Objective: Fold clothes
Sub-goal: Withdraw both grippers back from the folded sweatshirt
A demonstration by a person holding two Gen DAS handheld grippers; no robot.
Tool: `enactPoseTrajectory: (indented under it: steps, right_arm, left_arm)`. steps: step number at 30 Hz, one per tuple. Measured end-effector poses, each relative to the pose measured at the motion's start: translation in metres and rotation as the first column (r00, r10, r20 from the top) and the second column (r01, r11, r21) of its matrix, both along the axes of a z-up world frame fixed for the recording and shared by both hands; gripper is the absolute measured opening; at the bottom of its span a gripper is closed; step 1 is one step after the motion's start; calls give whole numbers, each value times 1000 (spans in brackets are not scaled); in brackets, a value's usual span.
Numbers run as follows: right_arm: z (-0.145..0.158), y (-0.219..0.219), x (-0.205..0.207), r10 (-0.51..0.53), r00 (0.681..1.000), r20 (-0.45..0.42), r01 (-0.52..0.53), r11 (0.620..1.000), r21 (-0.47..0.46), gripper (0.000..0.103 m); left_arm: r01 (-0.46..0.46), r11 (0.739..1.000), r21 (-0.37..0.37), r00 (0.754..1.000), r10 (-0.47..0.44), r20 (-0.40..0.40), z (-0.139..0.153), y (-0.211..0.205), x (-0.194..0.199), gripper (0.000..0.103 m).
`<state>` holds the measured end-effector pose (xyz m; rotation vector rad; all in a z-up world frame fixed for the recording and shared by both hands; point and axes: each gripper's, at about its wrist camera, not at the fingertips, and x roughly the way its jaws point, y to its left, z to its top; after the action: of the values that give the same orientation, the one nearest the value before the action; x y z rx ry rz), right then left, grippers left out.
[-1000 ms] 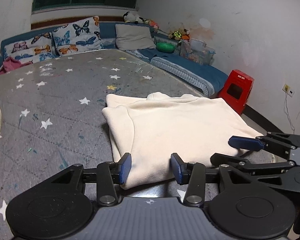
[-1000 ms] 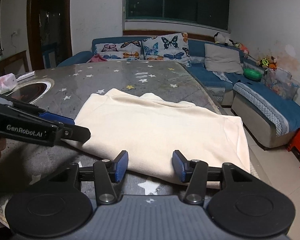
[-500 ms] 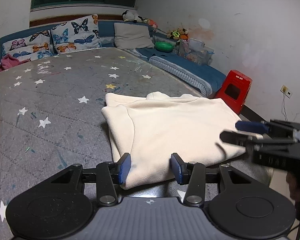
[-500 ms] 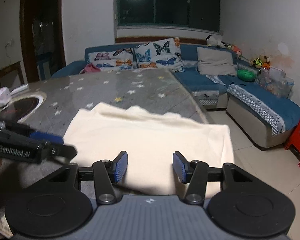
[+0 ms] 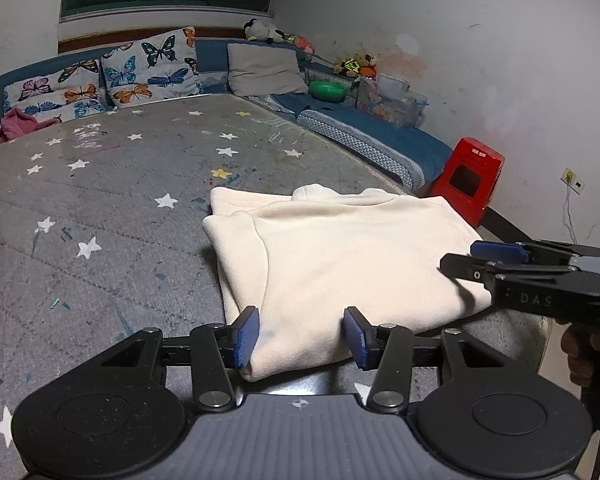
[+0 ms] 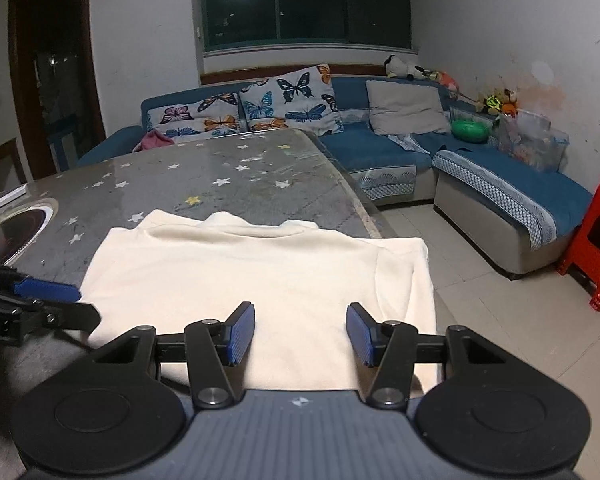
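A cream top [image 5: 340, 256] lies folded flat on the bench [image 5: 100, 184], at the near corner by the bench's right edge. Its collar [image 6: 236, 222] points away from the cameras, toward the far end of the bench, and its bottom hem lies close to both claws. The folded shape looks wider than it is deep, so its long side runs left to right across the bench. A sleeve is folded in along the left side, and the right side hangs a little past the bench edge, though the bendy lens makes that hard to be sure of.

The left claw [image 5: 300, 338] is released, its two blue pads apart with the near left corner of the top between them; I cannot tell if they touch the cloth. The right claw [image 6: 300, 334] is also released, over the near right part of the top, holding nothing.

The bench is covered in grey with white stars. Behind it runs a blue sofa [image 6: 380, 148] with butterfly pillows [image 6: 288, 100], a grey pillow [image 6: 406, 106] and soft toys [image 6: 496, 102]. A red stool [image 5: 470, 180] stands on the floor by the white wall. A dark window [image 6: 304, 0] is above the sofa.
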<state>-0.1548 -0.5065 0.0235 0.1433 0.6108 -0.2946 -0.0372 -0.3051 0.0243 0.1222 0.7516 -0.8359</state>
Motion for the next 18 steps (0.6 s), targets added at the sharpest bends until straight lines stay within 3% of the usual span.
enactPoseTrajectory:
  steps: [9, 18]
  right_arm:
    - [5, 19, -12, 18, 1000, 0, -18, 1000, 5, 65]
    - [4, 33, -21, 23, 1000, -6, -23, 1000, -3, 71]
  left_arm:
    - [-20, 1000, 15, 1000, 20, 2, 5, 4, -6, 62]
    - [-42, 999, 25, 999, 41, 5, 7, 12, -13, 70]
